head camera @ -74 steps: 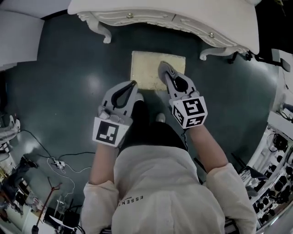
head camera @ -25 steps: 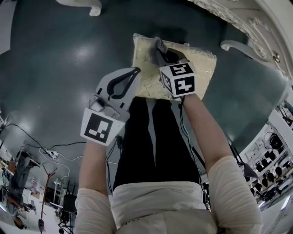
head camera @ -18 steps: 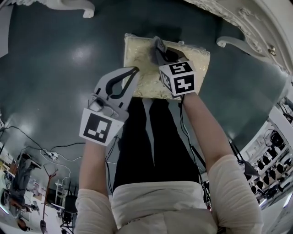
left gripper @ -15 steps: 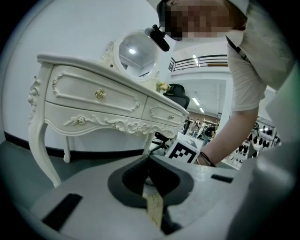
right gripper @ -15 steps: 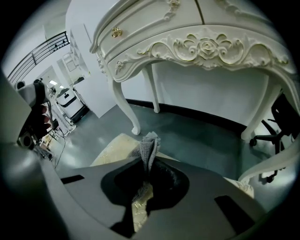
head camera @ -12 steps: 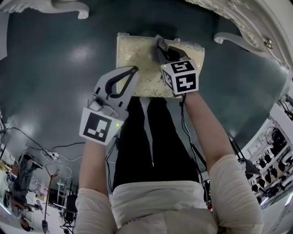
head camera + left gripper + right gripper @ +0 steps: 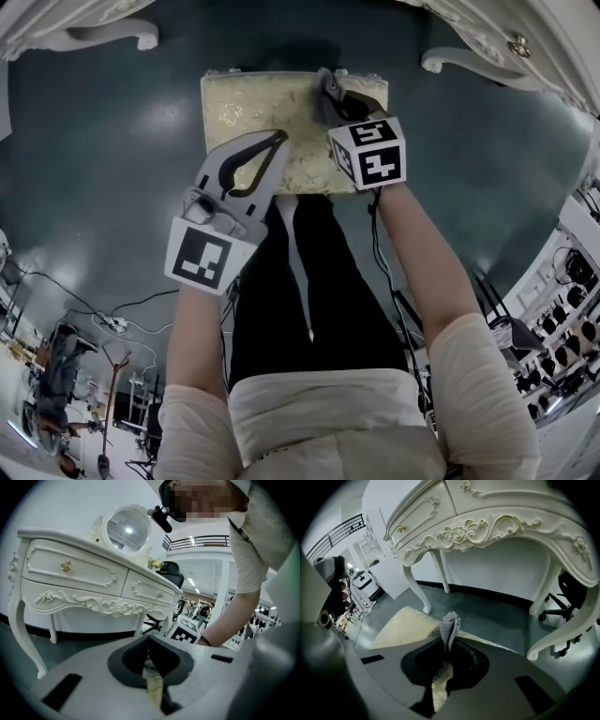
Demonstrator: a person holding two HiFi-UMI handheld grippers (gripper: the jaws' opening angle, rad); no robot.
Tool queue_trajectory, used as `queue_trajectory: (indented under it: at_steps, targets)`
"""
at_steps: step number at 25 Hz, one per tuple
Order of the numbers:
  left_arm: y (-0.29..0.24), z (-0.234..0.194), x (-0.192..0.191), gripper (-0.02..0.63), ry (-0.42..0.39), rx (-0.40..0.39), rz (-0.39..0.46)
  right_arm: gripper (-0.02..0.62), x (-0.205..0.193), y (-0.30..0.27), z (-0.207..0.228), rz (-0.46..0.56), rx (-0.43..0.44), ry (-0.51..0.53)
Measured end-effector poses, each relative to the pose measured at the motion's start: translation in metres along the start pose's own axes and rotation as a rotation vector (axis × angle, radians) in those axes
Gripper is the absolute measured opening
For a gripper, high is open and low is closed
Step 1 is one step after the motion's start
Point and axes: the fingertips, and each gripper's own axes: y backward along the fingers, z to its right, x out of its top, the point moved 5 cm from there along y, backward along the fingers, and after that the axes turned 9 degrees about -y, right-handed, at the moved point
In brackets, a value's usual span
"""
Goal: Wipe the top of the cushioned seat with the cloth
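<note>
The cushioned seat (image 7: 253, 117) is a pale yellow patterned square on the dark floor, just ahead of the person's legs. My right gripper (image 7: 327, 86) hangs over the far right part of it, shut on a small grey cloth (image 7: 449, 626) that sticks up from between the jaws. The cushion (image 7: 398, 626) lies below and to the left in the right gripper view. My left gripper (image 7: 274, 142) hovers above the seat's near edge, shut with nothing held. A strip of cushion (image 7: 154, 687) shows behind its closed jaws.
A white carved dressing table (image 7: 487, 522) stands beyond the seat, its curved legs (image 7: 459, 62) at either side. It carries a round mirror (image 7: 127, 530). An office chair (image 7: 565, 597) sits behind the table's right leg. Cables (image 7: 117, 323) lie on the floor at the left.
My right gripper has slid with the cloth from the cushion's far left-middle toward its far right. The left gripper has stayed shut over the near edge.
</note>
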Motion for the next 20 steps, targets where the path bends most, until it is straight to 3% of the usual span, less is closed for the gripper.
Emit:
queue_trajectory:
  at_steps: [13,20]
  targets:
    - [-0.038,0.059,0.003,0.002,-0.040,-0.064,-0.025,0.027,-0.031,0.043,0.069,0.017,-0.062,-0.044]
    - [-0.051,0.083,0.007,0.002,-0.084,-0.098,-0.018,0.026,-0.057,0.055,0.101,-0.033,-0.135,-0.092]
